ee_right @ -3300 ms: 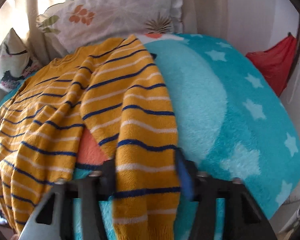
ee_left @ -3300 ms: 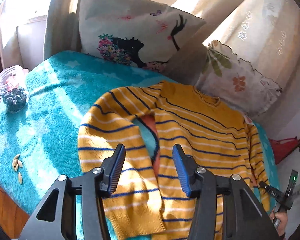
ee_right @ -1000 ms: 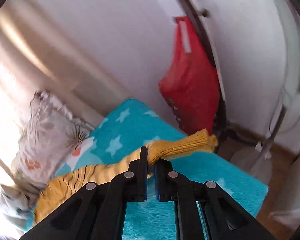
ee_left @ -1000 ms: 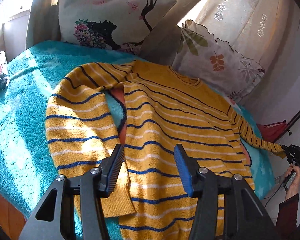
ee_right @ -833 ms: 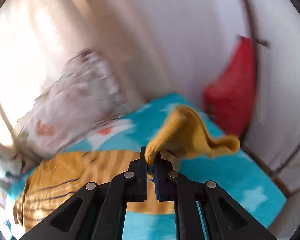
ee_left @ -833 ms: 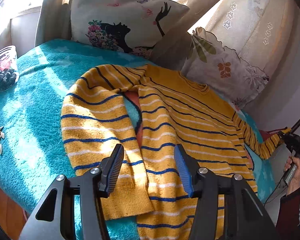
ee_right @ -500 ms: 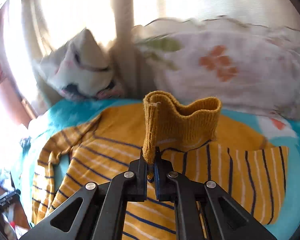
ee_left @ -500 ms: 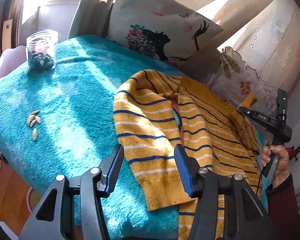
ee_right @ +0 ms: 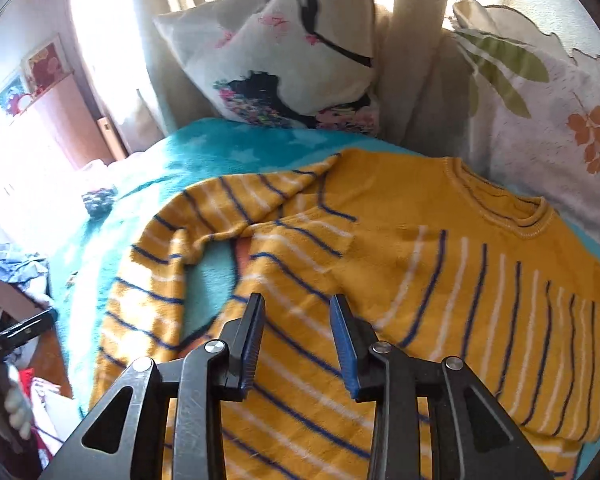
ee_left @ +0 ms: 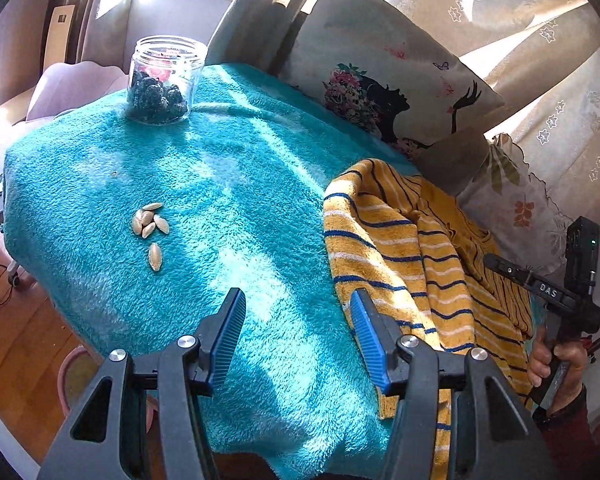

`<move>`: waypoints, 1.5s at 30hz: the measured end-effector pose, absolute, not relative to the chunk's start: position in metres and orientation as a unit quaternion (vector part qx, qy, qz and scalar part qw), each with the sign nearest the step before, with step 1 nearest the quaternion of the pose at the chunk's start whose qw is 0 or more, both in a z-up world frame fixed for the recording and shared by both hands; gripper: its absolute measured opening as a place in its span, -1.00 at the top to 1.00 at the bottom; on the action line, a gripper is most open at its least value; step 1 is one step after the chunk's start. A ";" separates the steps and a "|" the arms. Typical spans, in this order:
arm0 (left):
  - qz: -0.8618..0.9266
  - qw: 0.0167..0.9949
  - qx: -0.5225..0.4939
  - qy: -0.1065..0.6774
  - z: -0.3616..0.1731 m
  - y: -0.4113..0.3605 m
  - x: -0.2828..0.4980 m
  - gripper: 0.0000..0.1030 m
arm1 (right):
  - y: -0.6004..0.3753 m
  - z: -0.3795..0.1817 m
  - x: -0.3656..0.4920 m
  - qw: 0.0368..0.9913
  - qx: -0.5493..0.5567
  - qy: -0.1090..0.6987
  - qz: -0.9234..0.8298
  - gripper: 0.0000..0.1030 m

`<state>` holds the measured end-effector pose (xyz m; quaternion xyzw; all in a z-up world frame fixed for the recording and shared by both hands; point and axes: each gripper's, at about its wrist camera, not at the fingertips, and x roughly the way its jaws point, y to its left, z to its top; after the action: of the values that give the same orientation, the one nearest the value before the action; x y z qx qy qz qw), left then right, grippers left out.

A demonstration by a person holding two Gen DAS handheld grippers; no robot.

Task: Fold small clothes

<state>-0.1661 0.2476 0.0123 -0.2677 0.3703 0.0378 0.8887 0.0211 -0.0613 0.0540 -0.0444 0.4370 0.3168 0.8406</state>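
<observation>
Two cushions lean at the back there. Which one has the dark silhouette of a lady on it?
The left cushion, behind the teal blanket: a black profile with flowers and a raised hand. The right cushion, behind the sweater's collar, shows only green and orange leaves.

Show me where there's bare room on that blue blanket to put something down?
The blanket lies bare between the jar, the seeds and the sweater, and in front of the seeds. The sweater side by the pillows is crowded.

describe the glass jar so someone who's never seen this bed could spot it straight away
Start at the teal fleece blanket covering the bed and go to its far corner, away from the striped yellow sweater. The jar stands upright there, lidless, clear and holding dark lumps; the loose pale seeds nearer the middle lie flat on the blanket.
</observation>
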 end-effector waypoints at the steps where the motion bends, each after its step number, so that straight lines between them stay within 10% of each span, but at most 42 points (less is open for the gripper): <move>1: 0.037 0.888 -0.271 0.371 0.011 0.248 -0.166 -0.03 | -0.052 0.057 0.009 0.830 -0.041 0.440 0.341 0.20; 22: 0.044 0.890 -0.274 0.361 0.019 0.250 -0.183 -0.09 | 0.035 0.004 -0.065 0.790 -0.128 0.479 0.361 -0.14; 25: 0.041 0.889 -0.272 0.366 0.020 0.247 -0.180 -0.09 | 0.044 0.006 -0.078 0.782 -0.139 0.471 0.384 0.79; 37: -0.001 0.910 -0.221 0.350 0.060 0.210 -0.153 -0.13 | -0.082 0.130 -0.012 0.854 -0.057 0.405 0.323 0.80; 45: -0.039 0.908 -0.181 0.375 0.062 0.158 -0.109 -0.14 | -0.291 0.086 0.079 0.872 -0.003 0.487 0.052 0.69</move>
<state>-0.1090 0.1584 0.0622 -0.1812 0.3746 -0.0391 0.9085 0.0792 -0.2908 0.0857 -0.0035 0.4865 0.0517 0.8721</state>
